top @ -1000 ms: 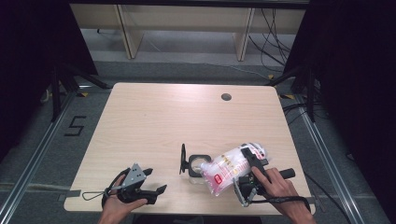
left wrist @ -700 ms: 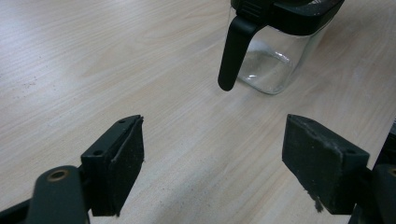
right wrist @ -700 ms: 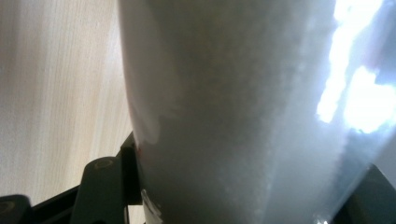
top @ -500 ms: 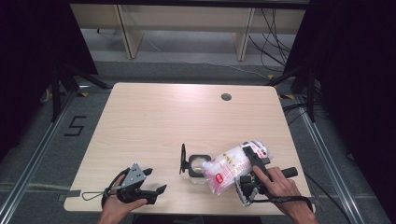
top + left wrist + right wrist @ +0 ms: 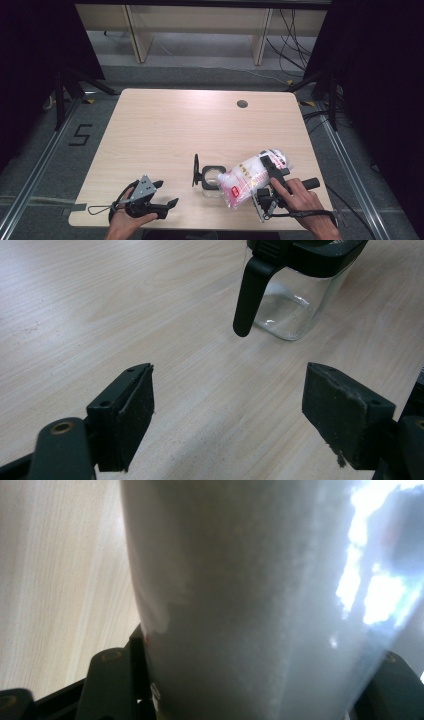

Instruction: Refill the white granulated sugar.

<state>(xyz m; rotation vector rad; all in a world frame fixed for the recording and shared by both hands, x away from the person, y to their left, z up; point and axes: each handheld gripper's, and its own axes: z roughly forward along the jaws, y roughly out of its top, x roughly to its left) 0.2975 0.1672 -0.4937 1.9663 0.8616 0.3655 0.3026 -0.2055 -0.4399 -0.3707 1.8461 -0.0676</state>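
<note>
Bag (image 5: 246, 178) of white grains, clamped in right gripper (image 5: 272, 172) near front right of table (image 5: 165, 125).

Bag clear with a red label, tilted, lower end toward a glass jar (image 5: 212, 176) with black lid flipped up; whether bag mouth touches jar, cannot tell. In the right gripper view the bag (image 5: 260, 595) sits between both jaws, pads pressed to its sides. Jar (image 5: 292, 300) stands just ahead of the left gripper (image 5: 227, 405), its black handle hanging down. Left gripper (image 5: 157, 197) rests at front left, jaws wide apart, nothing between them, well clear of bag.
</note>
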